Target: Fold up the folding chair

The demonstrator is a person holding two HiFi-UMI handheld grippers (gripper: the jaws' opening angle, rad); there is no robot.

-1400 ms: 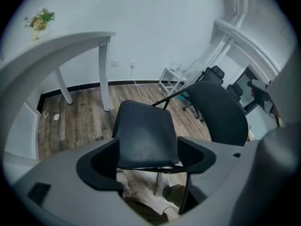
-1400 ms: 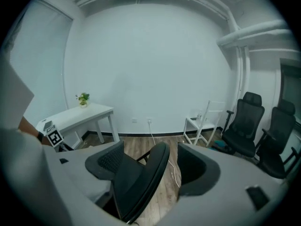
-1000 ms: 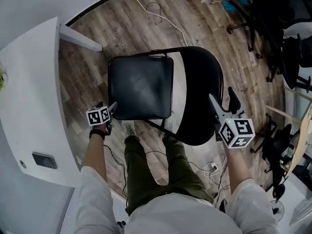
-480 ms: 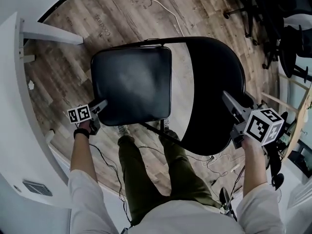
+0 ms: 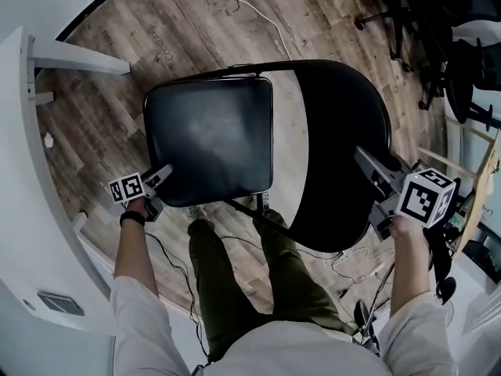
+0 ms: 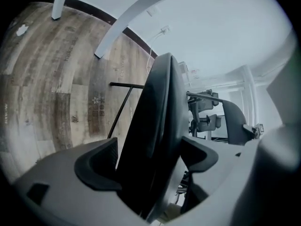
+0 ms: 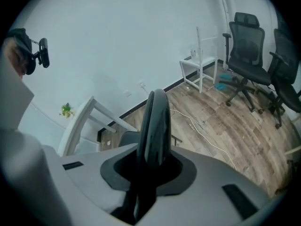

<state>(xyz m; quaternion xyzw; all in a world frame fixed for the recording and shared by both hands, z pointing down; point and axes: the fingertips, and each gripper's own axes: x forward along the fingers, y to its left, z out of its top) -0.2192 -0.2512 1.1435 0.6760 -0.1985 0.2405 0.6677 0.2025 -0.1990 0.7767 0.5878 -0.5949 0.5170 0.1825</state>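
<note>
Faint printed lettering [image 5: 162, 41] is showing on the wood floor [image 5: 102, 124] well beyond the left claw [image 5: 162, 175], past the chair seat [image 5: 207, 135]. It is possibly a maker's name, but too blurred to read. A small star stamp [image 6: 97, 100] is lying left of that claw. Its marker cube [image 5: 125, 188] is bearing only black-and-white code squares, as is the cube [image 5: 425, 197] on the right claw [image 5: 366, 163], whose jaws are closing on the chair backrest [image 5: 344, 131].

Wood floor [image 5: 102, 124], folding chair [image 5: 211, 139] (unfolded), office chairs [image 5: 446, 22]
</note>
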